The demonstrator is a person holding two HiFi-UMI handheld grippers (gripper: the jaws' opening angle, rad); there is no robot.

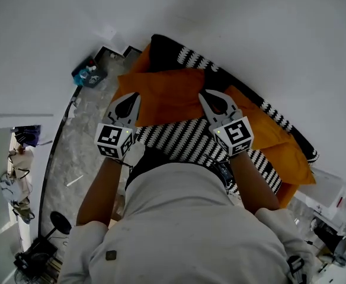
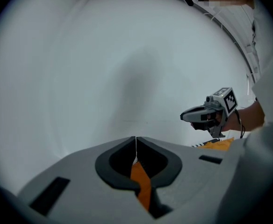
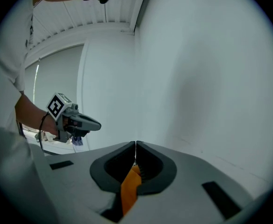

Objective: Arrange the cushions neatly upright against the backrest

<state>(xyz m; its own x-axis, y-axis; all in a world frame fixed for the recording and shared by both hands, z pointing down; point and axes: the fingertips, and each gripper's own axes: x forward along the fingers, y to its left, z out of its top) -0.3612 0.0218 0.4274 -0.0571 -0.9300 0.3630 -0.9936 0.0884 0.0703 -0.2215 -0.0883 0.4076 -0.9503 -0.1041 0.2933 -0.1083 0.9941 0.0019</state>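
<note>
Jaws (both pairs) pinch the orange cushion (image 1: 172,94).

- The head view looks steeply down past the person's torso (image 1: 179,218) onto the sofa (image 1: 191,139), the left hand-held gripper (image 1: 134,95) and the right hand-held gripper (image 1: 203,93).
- Each gripper view sits close behind its own jaws, facing the white wall (image 2: 127,69).
- Each catches the other gripper side-on. All three views share the orange cushion (image 1: 170,96).
</note>
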